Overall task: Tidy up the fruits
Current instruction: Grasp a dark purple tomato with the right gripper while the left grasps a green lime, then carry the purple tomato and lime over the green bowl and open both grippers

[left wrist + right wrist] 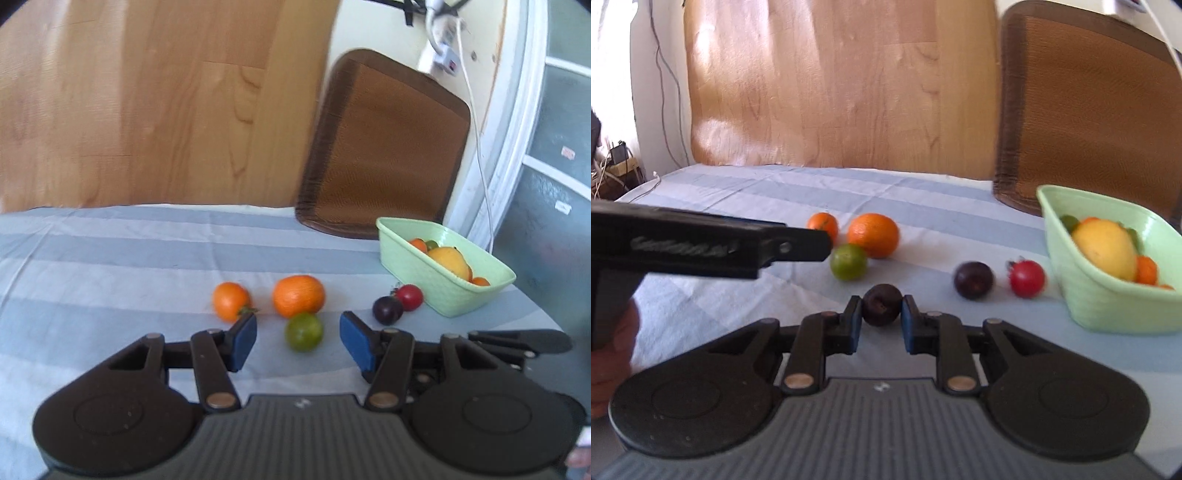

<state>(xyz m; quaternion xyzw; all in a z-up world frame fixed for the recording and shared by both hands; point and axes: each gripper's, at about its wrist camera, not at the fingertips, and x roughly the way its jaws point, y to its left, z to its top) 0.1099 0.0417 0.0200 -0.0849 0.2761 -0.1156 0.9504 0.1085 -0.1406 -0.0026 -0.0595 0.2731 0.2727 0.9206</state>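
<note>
My right gripper (882,312) is shut on a small dark plum (882,304), its blue pads pressing both sides just above the cloth. My left gripper (298,328) stands open, with a green round fruit (303,331) lying between its fingertips and touching neither pad. Behind it sit a large orange (298,295) and a smaller orange (231,301). A second dark plum (387,309) and a red fruit (410,296) lie beside the pale green basket (417,266), which holds a yellow fruit (1106,245) and small orange and green ones.
The table wears a blue and white striped cloth (738,206). A brown chair back (384,147) stands behind the basket, a wooden panel (147,110) behind the table. A white cable (480,155) hangs at the right. The person's hand (613,350) holds the left gripper's handle.
</note>
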